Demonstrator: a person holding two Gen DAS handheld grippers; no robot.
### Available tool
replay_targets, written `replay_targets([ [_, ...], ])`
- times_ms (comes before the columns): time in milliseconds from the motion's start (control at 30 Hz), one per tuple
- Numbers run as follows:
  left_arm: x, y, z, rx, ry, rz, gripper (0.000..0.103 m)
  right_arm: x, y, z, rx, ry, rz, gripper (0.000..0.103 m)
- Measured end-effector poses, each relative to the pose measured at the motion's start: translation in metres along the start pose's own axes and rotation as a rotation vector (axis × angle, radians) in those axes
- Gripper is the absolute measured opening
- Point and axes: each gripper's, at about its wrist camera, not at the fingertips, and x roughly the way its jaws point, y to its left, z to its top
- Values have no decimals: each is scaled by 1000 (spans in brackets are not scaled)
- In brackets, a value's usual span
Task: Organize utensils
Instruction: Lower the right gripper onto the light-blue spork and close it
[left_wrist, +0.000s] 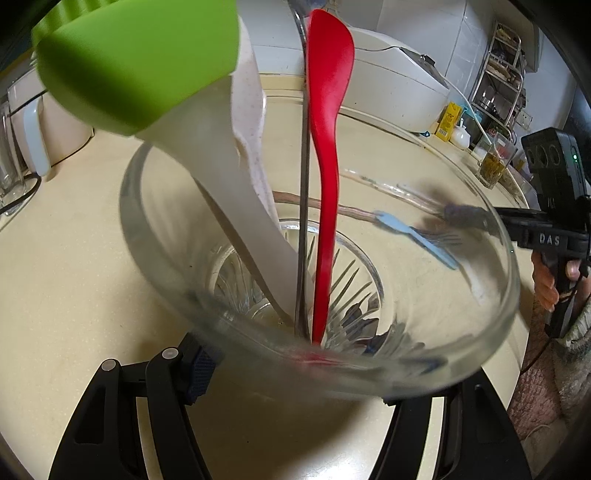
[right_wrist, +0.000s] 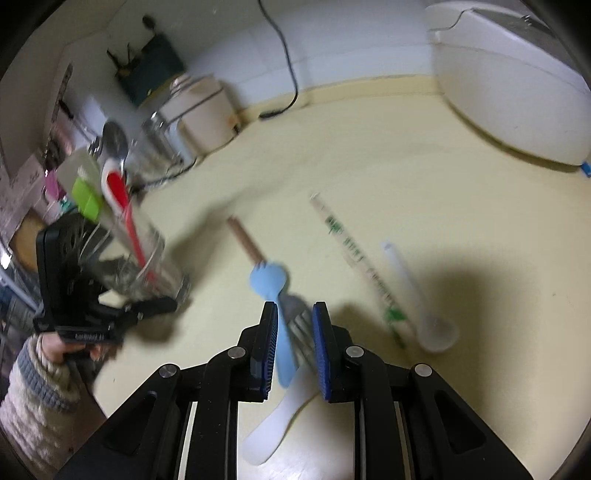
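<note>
My left gripper (left_wrist: 295, 384) is shut on a clear glass cup (left_wrist: 443, 325), which stands on the cream counter (left_wrist: 74, 277). In the cup stand a red spatula (left_wrist: 327, 110), a green-and-white utensil (left_wrist: 140, 62) and a thin metal handle (left_wrist: 303, 206). My right gripper (right_wrist: 295, 325) is shut on a light blue fork (right_wrist: 267, 277) and a metal fork (right_wrist: 297, 317), side by side between its blue pads. A white handle (right_wrist: 273, 424) shows below them; whether it is held I cannot tell. Seen through the glass, the blue fork (left_wrist: 413, 230) hangs just right of the cup.
On the counter (right_wrist: 369, 166) lie a wooden-handled stick (right_wrist: 245, 240), wrapped chopsticks with green print (right_wrist: 354, 258) and a white spoon (right_wrist: 406, 291). A white rice cooker (right_wrist: 517, 92) stands at the back right, a white jug (right_wrist: 203, 110) and cable at the back left.
</note>
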Motion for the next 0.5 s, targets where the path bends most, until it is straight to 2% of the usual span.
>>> replay_targets([
  [133,0,0,0,3,1,3,71,-1,13,6,-65,-29,-9,20],
  [233,0,0,0,3,1,2,71,8,31,14,-155,-26,-29,25],
  [367,0,0,0,2,1,2,71,29,47,20,-250,33,-45,28],
  [500,0,1,0,2,1,1,71,42,48,24,-263,73,-58,31],
])
